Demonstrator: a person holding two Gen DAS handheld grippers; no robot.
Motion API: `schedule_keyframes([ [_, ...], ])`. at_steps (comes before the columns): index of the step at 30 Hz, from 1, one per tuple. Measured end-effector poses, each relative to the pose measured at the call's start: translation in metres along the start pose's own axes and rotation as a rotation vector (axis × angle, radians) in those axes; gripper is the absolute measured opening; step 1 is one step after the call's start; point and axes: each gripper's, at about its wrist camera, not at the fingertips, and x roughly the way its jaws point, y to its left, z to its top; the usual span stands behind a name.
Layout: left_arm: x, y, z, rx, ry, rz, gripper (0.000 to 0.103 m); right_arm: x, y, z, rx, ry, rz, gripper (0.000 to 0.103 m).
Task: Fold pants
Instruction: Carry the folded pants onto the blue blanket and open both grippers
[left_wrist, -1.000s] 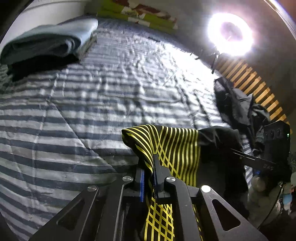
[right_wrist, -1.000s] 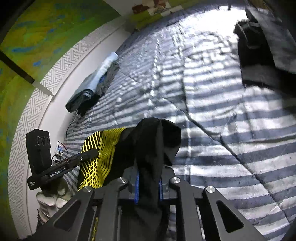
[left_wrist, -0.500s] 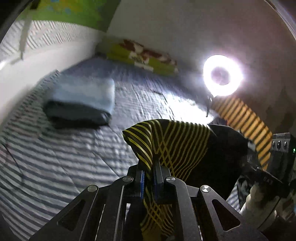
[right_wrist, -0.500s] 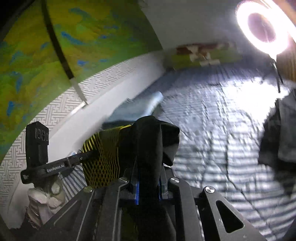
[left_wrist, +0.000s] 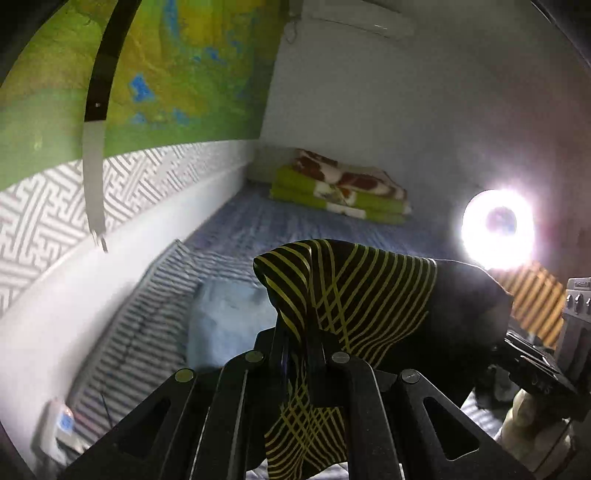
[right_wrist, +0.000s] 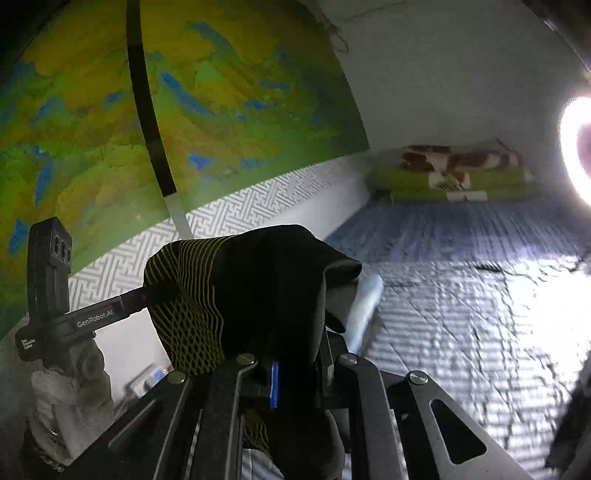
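Both grippers' jaws are clamped on the pants (left_wrist: 369, 295), left gripper (left_wrist: 295, 354) at the yellow-striped end, right gripper (right_wrist: 295, 369) at three o'clock on black cloth, the band stretched between them above the bed (right_wrist: 461, 314).

The pants (left_wrist: 369, 295) hide most of the folded pale-blue cloth (left_wrist: 221, 317), and the ring light (right_wrist: 576, 147) is cropped at three o'clock.

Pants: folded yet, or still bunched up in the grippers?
Not folded. The pants hang bunched, pinched by both the left gripper and the right gripper above the bed.
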Motion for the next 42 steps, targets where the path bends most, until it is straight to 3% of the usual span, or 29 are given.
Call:
schedule_keyframes([
  [4, 0.031, 0.030, 0.025, -0.005, -0.009, 0.045, 0.006, 0.053, 0.003, 0.018, 0.000, -0.003, 0.004, 0.012],
  [14, 0.170, 0.084, 0.057, -0.021, 0.027, 0.145, 0.007, 0.184, -0.027, 0.041, 0.028, 0.031, -0.057, 0.011],
  [16, 0.213, 0.100, 0.057, -0.046, 0.093, 0.212, 0.013, 0.217, -0.029, 0.044, -0.005, 0.064, -0.093, 0.015],
  [18, 0.240, 0.119, 0.053, -0.117, 0.159, 0.279, 0.022, 0.258, -0.037, 0.045, -0.011, 0.205, -0.188, 0.024],
  [20, 0.248, 0.135, 0.050, -0.162, 0.154, 0.323, 0.036, 0.272, -0.046, 0.043, -0.008, 0.247, -0.280, 0.029],
  [21, 0.249, 0.142, 0.049, -0.175, 0.145, 0.330, 0.039, 0.271, -0.050, 0.042, -0.012, 0.234, -0.300, 0.030],
  [24, 0.251, 0.143, 0.043, -0.125, 0.157, 0.352, 0.042, 0.257, -0.058, 0.043, 0.000, 0.206, -0.281, 0.048],
  [28, 0.248, 0.133, 0.030, -0.091, 0.198, 0.337, 0.042, 0.240, -0.062, 0.033, -0.028, 0.226, -0.264, 0.049],
  [34, 0.203, 0.094, 0.000, -0.074, 0.236, 0.307, 0.042, 0.200, -0.052, 0.011, -0.074, 0.266, -0.271, 0.049],
  [42, 0.089, 0.031, -0.024, -0.031, 0.210, 0.288, 0.043, 0.106, -0.028, -0.004, -0.080, 0.275, -0.253, 0.049],
])
